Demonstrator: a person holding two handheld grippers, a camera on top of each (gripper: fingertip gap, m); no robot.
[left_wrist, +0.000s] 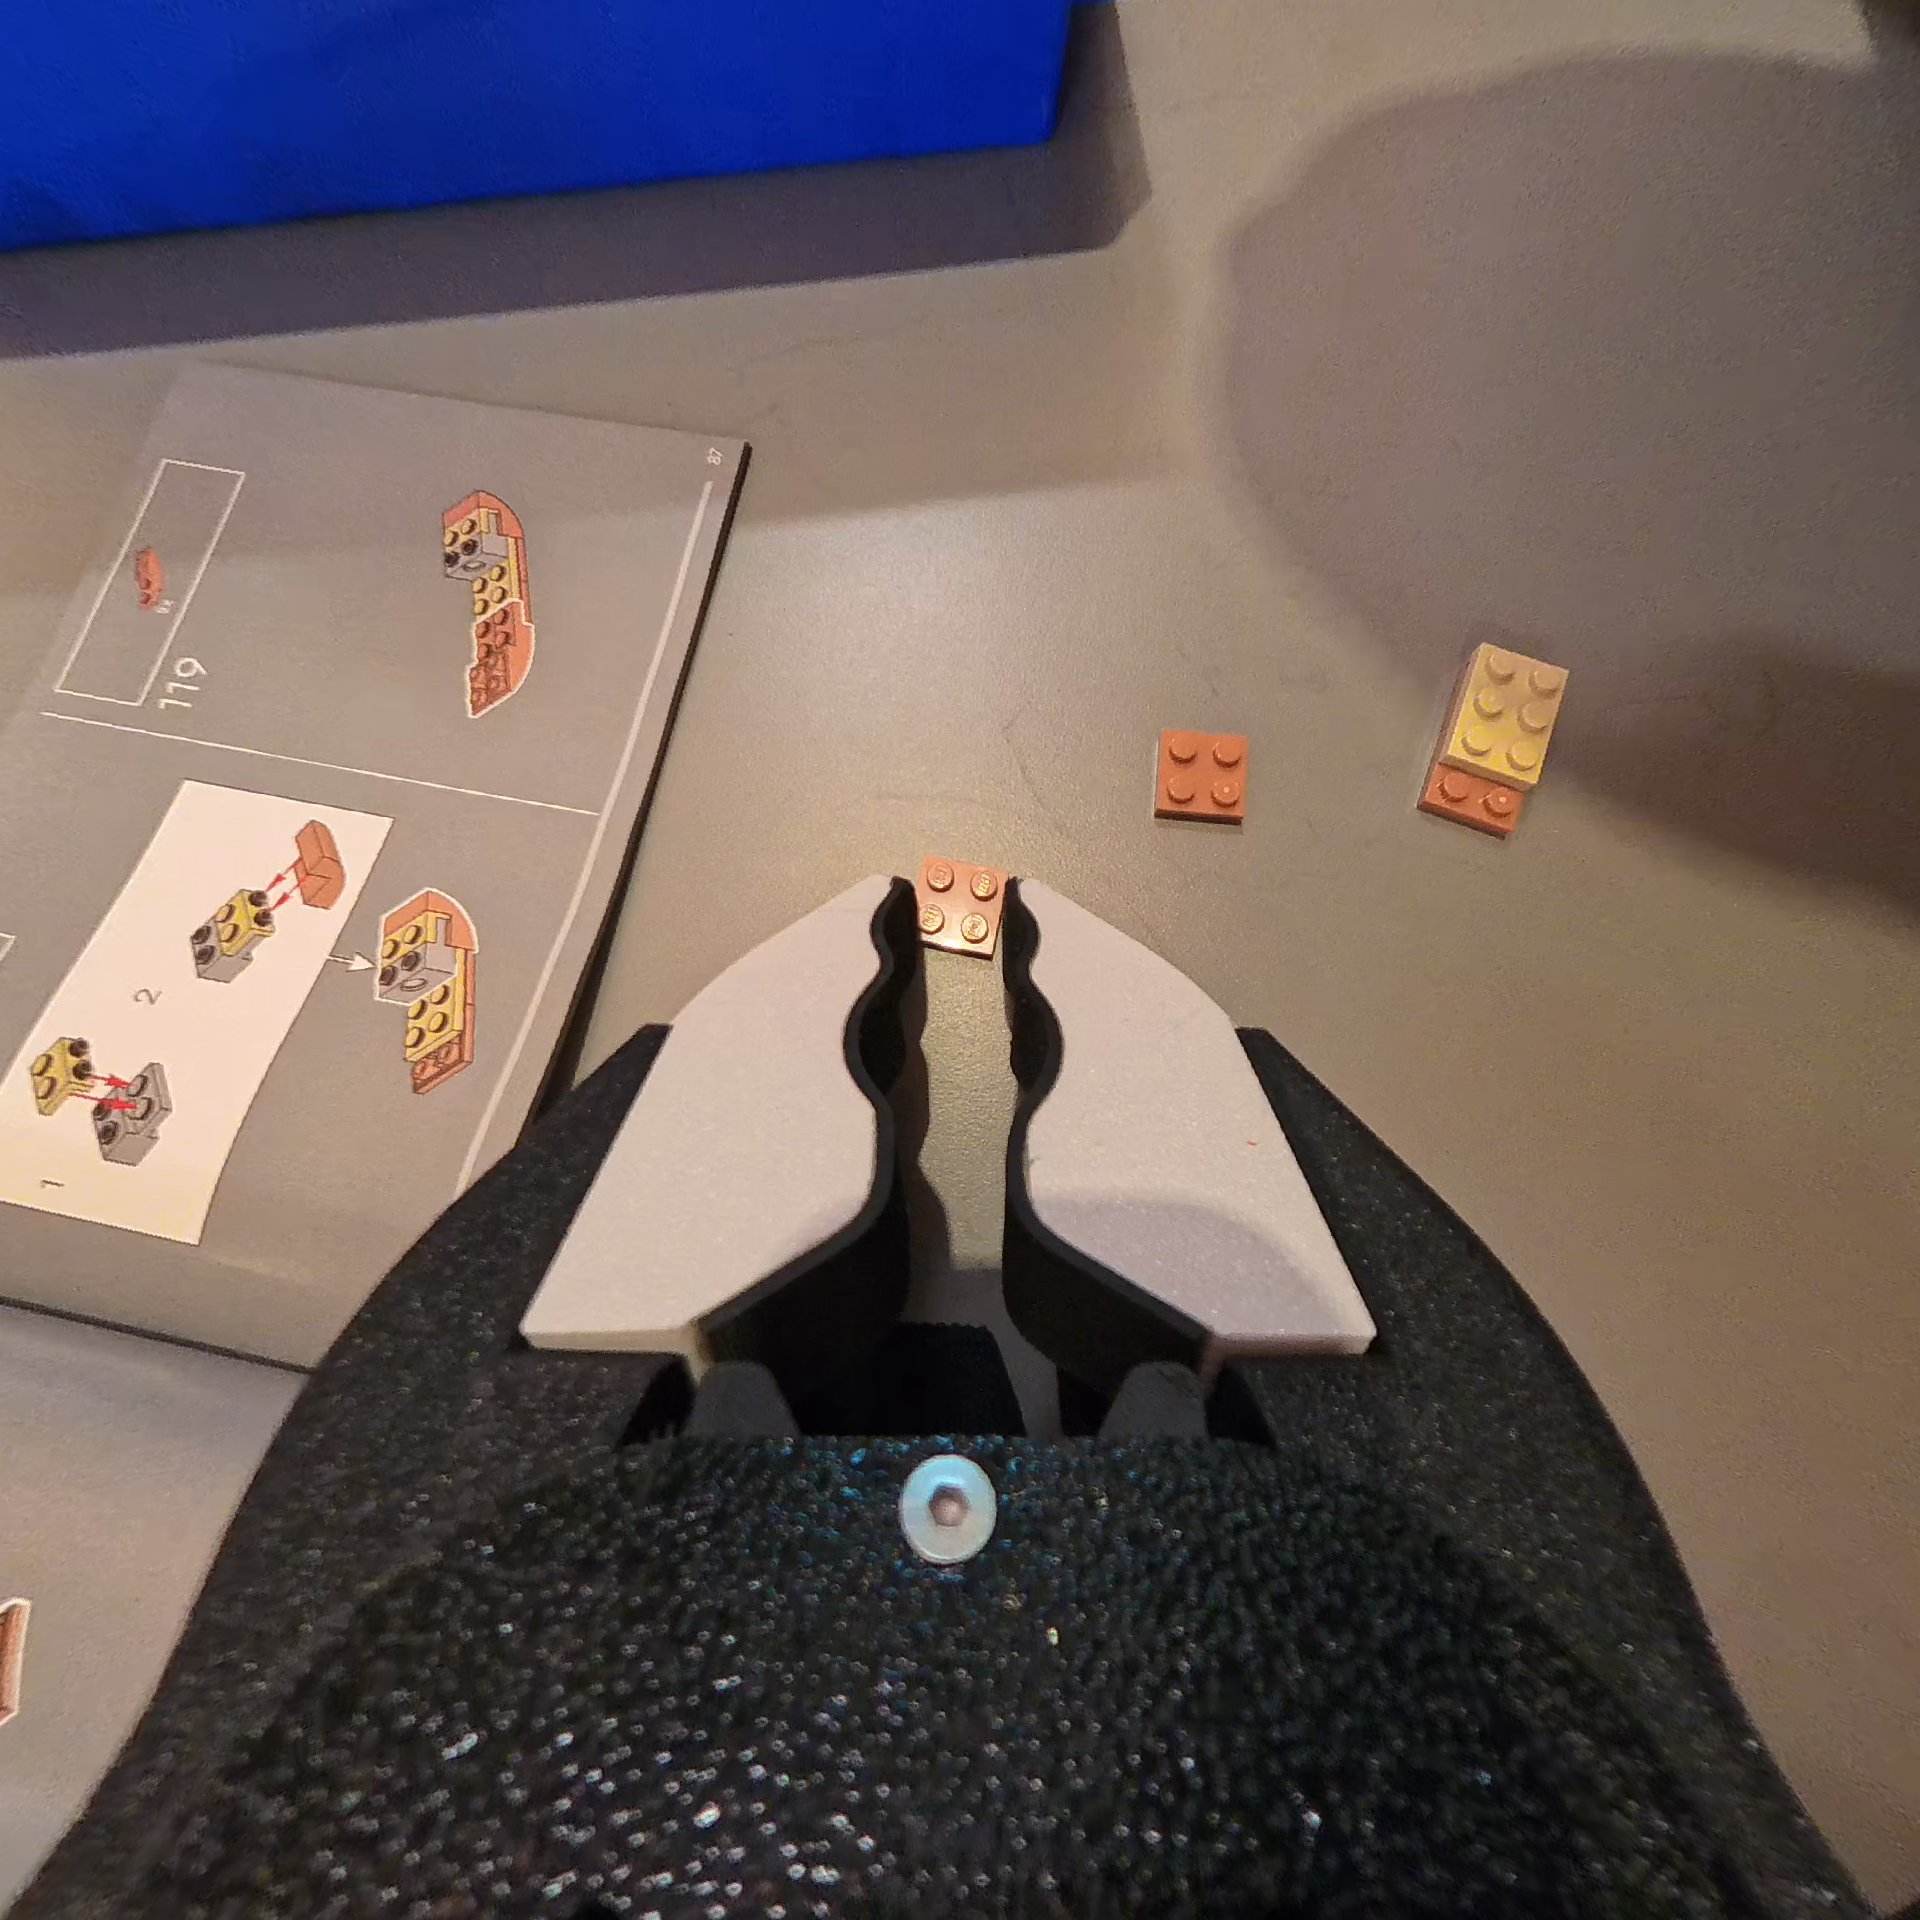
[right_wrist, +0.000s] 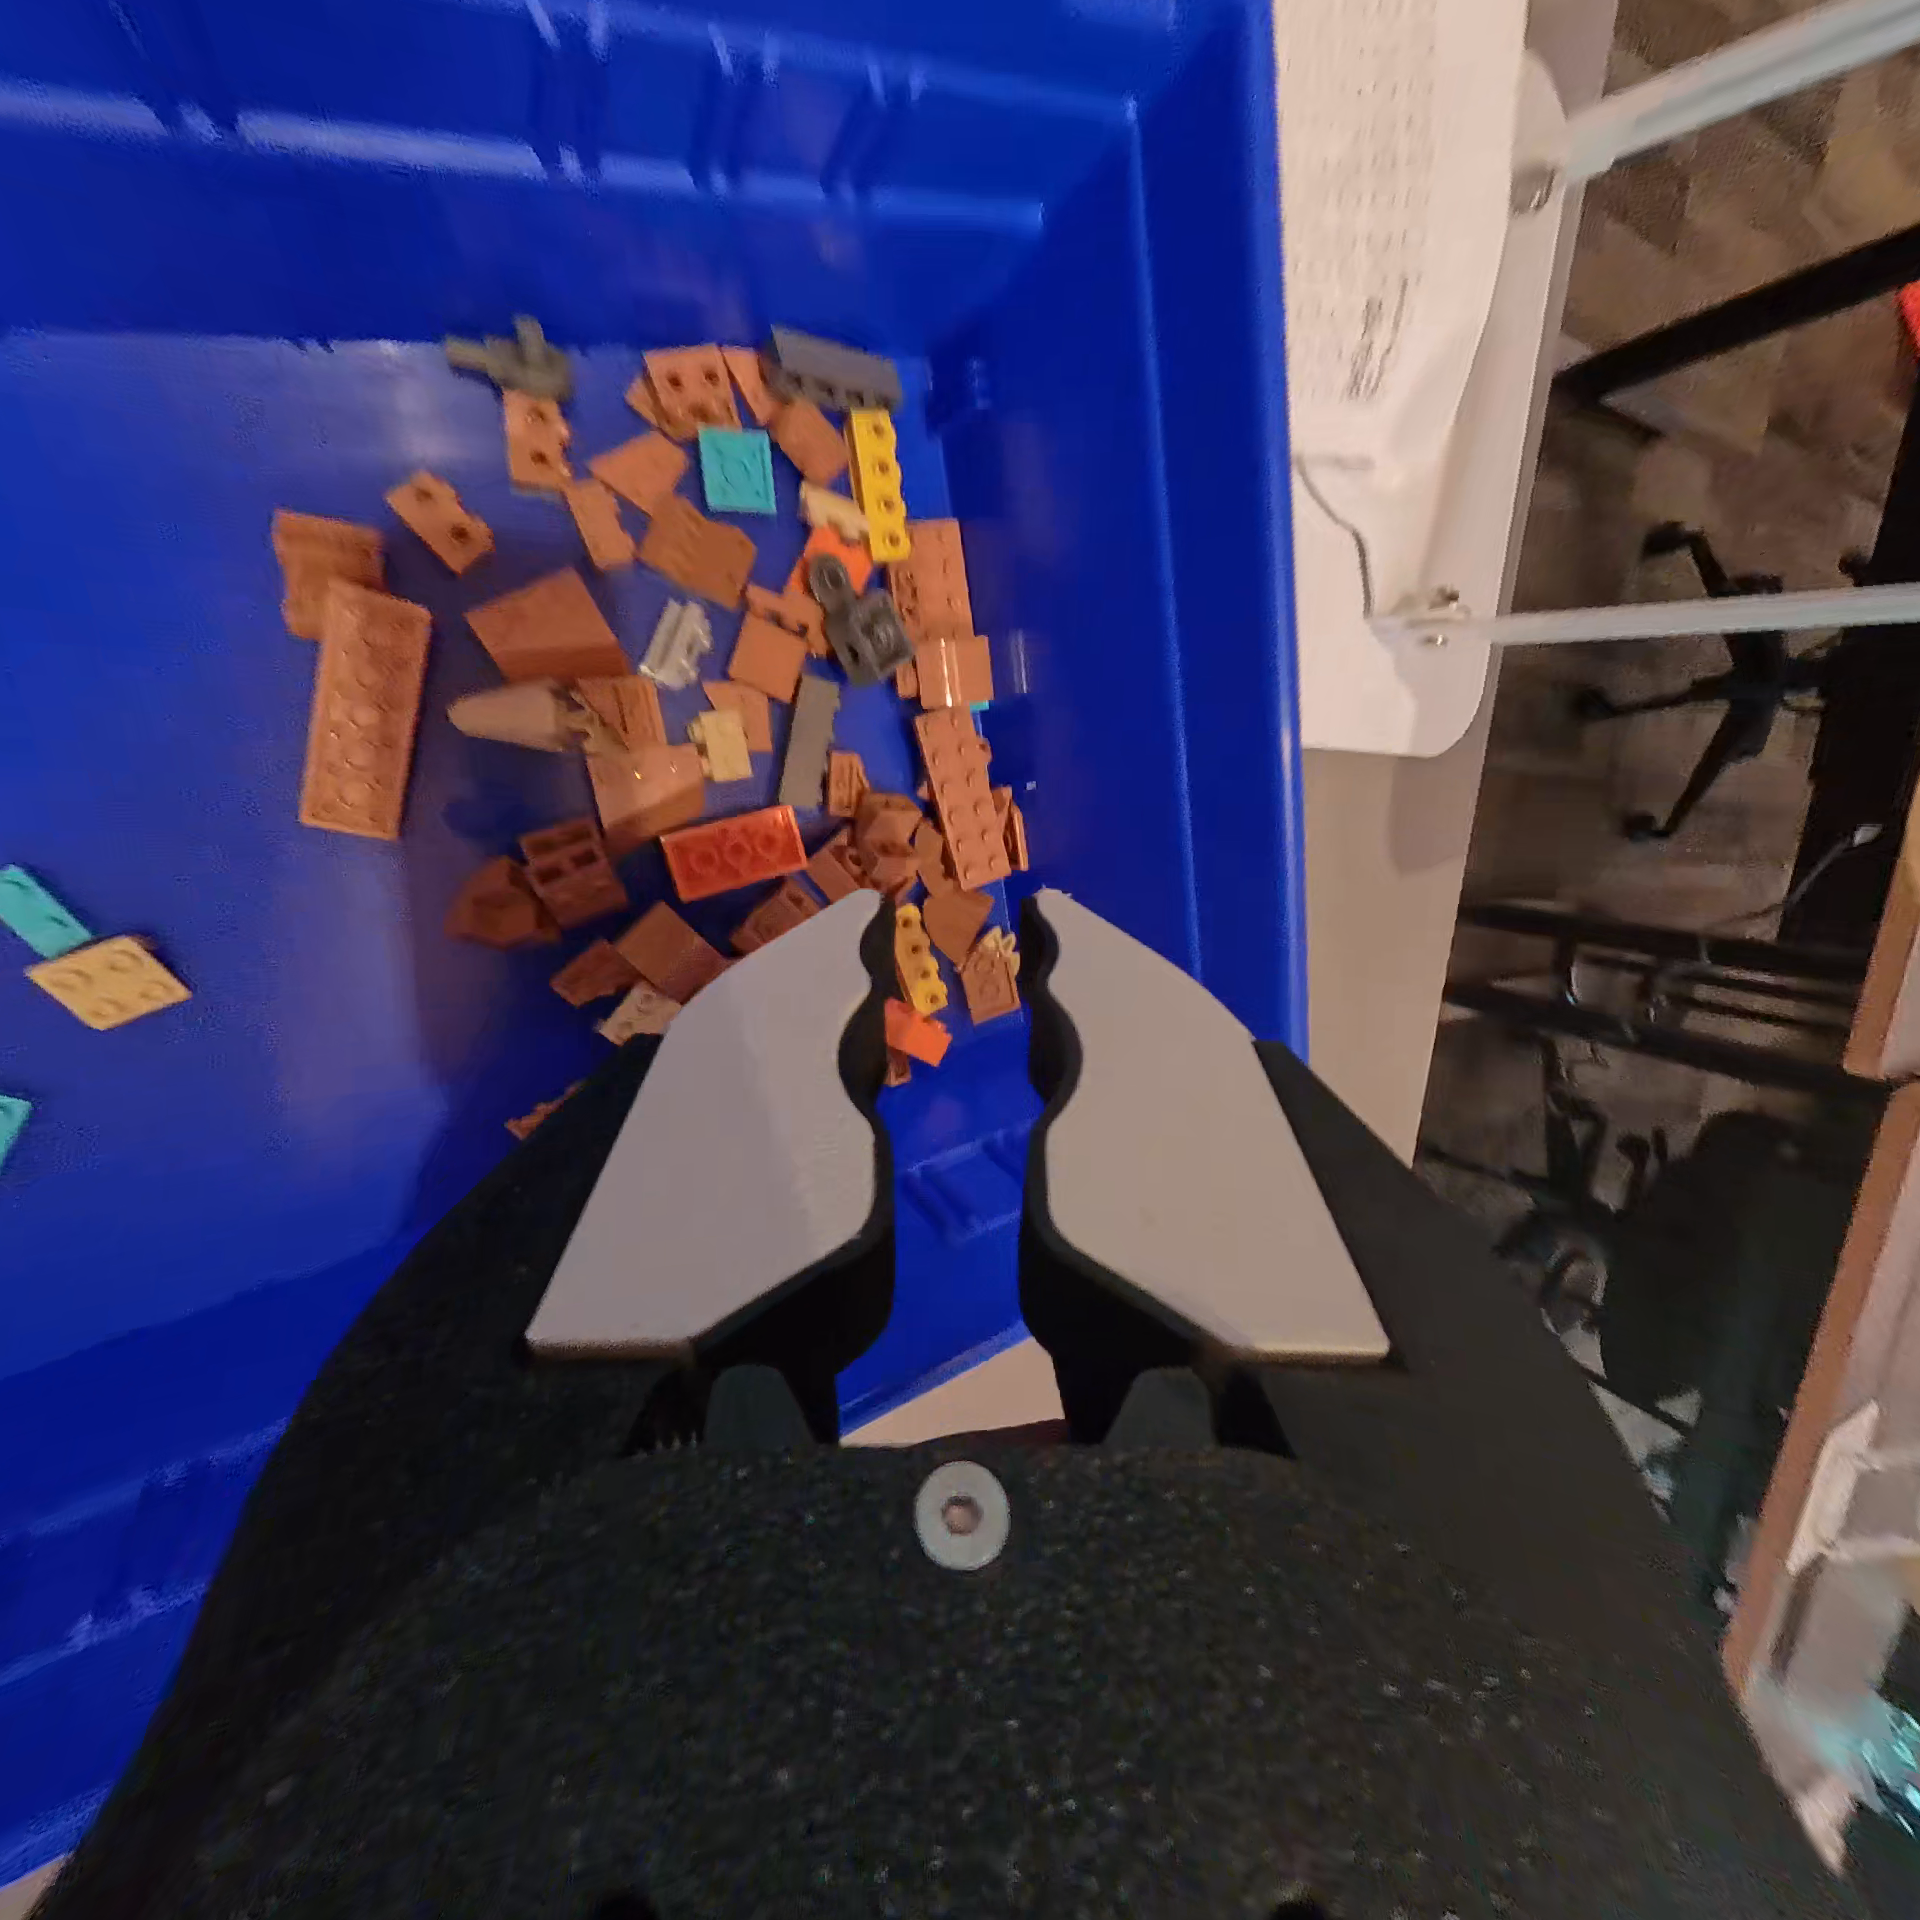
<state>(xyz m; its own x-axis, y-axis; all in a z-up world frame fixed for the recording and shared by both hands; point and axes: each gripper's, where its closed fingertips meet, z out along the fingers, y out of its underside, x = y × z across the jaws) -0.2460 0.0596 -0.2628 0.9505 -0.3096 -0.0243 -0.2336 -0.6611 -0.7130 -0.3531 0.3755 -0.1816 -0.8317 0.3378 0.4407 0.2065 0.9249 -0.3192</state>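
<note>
Left gripper (left_wrist: 958, 902) clamps a small brown plate (left_wrist: 962, 906) at mid-frame (booklet (left_wrist: 343, 831) at left); right gripper (right_wrist: 956, 920) hangs released above a blue bin (right_wrist: 1195, 520) of bricks (right_wrist: 727, 665)

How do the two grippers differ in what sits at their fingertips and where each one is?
The left gripper is shut on a small brown plate, pads against its sides; the right gripper is open and holds nothing. The left is over the grey table beside a booklet; the right hangs above loose bricks in the blue bin. Both have grey fingers on black bodies.
</note>
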